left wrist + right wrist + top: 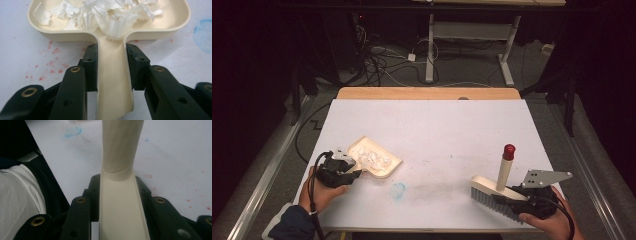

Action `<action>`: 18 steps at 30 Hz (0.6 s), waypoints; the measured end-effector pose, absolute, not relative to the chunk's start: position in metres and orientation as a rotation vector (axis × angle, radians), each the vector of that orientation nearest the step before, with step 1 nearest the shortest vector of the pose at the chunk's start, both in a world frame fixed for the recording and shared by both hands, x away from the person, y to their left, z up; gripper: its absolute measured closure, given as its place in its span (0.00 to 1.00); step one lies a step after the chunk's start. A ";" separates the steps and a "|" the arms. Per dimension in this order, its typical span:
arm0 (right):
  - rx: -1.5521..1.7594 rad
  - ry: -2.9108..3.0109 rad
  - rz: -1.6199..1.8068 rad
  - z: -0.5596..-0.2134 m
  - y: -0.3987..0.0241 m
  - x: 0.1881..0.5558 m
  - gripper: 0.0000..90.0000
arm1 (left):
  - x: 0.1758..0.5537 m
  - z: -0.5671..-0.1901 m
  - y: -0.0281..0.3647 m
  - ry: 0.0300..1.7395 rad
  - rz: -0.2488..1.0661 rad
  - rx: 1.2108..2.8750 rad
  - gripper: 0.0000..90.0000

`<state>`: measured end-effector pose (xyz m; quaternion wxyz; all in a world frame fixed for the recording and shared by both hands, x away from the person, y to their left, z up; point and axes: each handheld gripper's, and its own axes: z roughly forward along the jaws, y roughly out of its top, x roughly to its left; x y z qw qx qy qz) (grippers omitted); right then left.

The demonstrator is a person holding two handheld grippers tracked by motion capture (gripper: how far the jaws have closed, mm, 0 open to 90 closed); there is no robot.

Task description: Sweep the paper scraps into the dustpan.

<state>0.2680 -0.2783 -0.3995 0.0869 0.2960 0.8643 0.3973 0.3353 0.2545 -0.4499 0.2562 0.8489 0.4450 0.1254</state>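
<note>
Left gripper (353, 172): lower left of the high view, clamped on the dustpan handle.
Dustpan (384, 167): left of centre on the table (452, 130), flat, holding white paper scraps (372, 156).
Blue stain (398, 190): just right of the dustpan, lower centre.
Right gripper (507, 192): lower right, clamped on the brush.
Brush (492, 192): bristles on the table, red-tipped handle tilted up.

The far half of the desk (427, 120) is left bare and open for passage. The near left is blocked by the dustpan (374, 157) loaded with white scraps (372, 156). The near right is blocked by the brush (497, 192), its handle upright. Between them room is found over a blue smudge (398, 190).
</note>
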 end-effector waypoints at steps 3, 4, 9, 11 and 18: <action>0.912 2.578 1.163 -0.402 -0.280 0.272 0.75 | 0.338 -0.449 0.259 1.233 0.363 2.292 0.71; 0.919 2.579 1.160 -0.403 -0.281 0.274 0.75 | 0.338 -0.449 0.261 1.245 0.364 2.285 0.71; 0.968 2.599 1.144 -0.406 -0.284 0.284 0.75 | 0.342 -0.450 0.268 1.299 0.371 2.247 0.71; 0.981 2.599 1.132 -0.407 -0.286 0.291 0.74 | 0.344 -0.451 0.269 1.310 0.381 2.242 0.71; 1.008 2.630 1.080 -0.409 -0.294 0.319 0.72 | 0.349 -0.455 0.265 1.361 0.376 2.203 0.71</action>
